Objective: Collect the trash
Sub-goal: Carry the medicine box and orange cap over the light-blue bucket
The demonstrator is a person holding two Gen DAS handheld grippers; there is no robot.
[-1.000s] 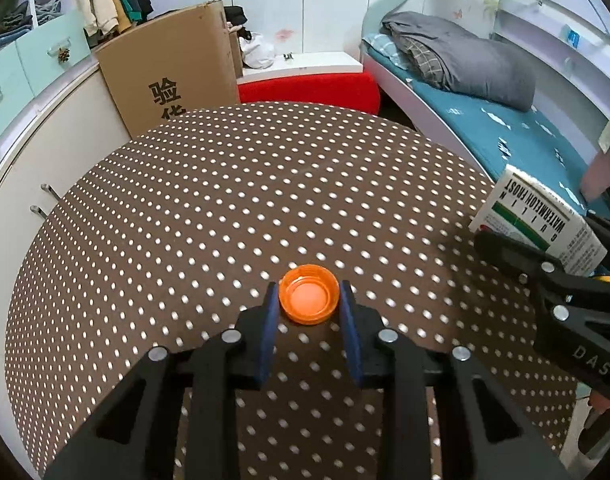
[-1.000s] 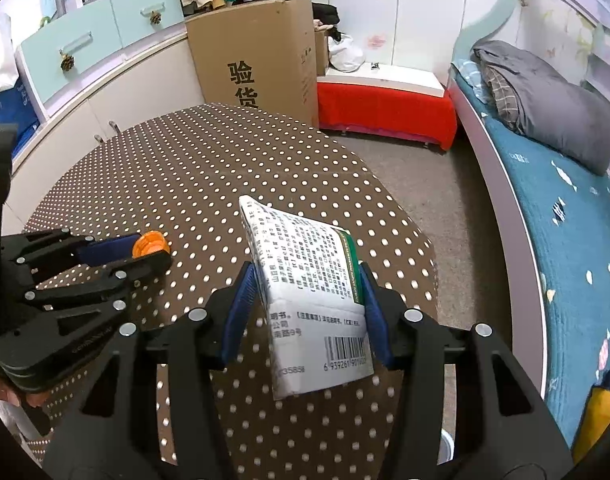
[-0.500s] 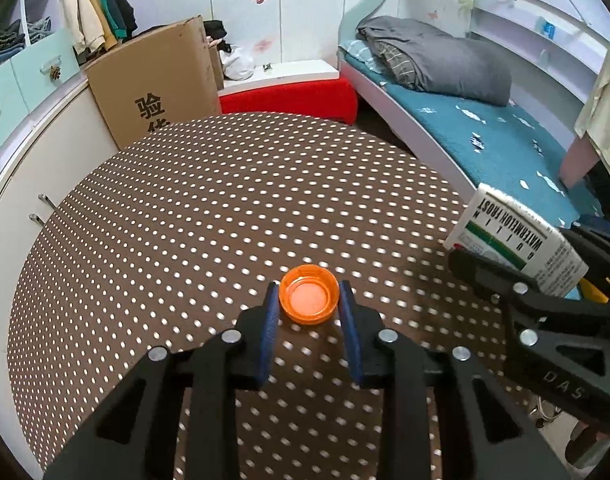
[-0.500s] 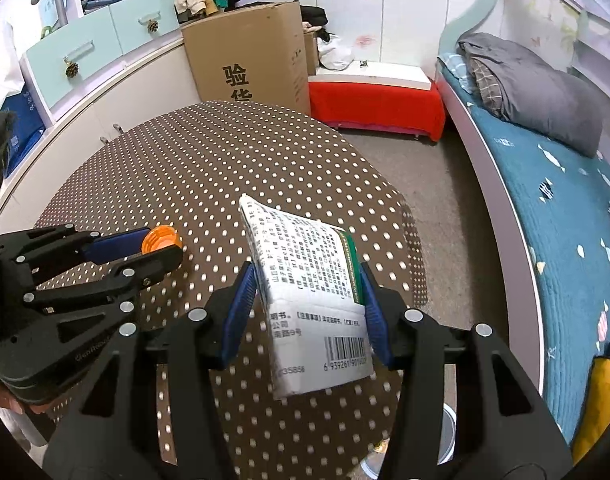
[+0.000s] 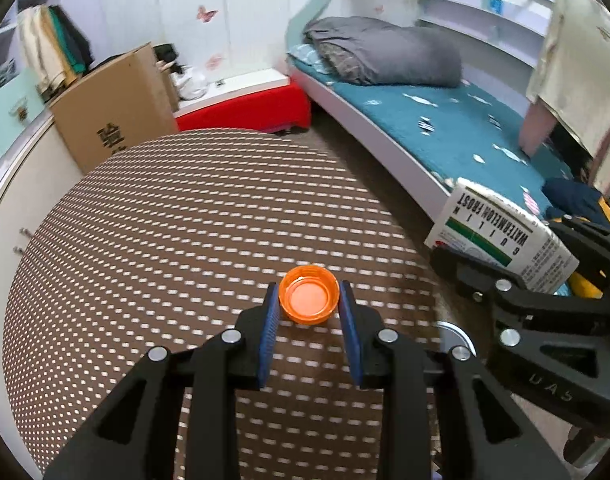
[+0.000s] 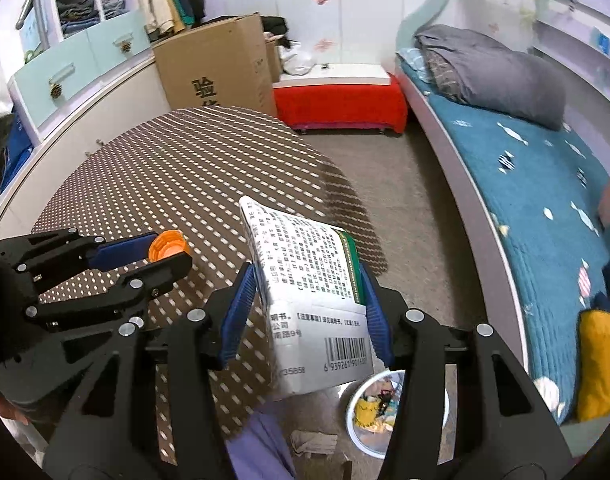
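White cardboard medicine box (image 6: 311,276) with a green stripe sits pinched between the blue pads of the right gripper (image 6: 307,300); its side, seen from the left wrist camera (image 5: 501,232), reads "GUILIN WATERMELON FROST", while the face toward the right camera carries dense small Chinese print, too fine to read, and a barcode beginning 6 939261; the box stands tilted, its lower end hanging past the jaws, held in the air over the table's edge and the floor; below it on the floor is a round white-rimmed bin (image 6: 371,412) with coloured scraps inside; the left gripper (image 5: 309,300) is clamped on a small orange plastic bottle cap (image 5: 309,300), open side up, squeezed at the very tips of its blue pads, over the brown tablecloth with white dots (image 5: 165,240); the two grippers are side by side, near each other; a large brown cardboard carton (image 6: 221,68) by the table bears the printed characters 验货, partly hidden.
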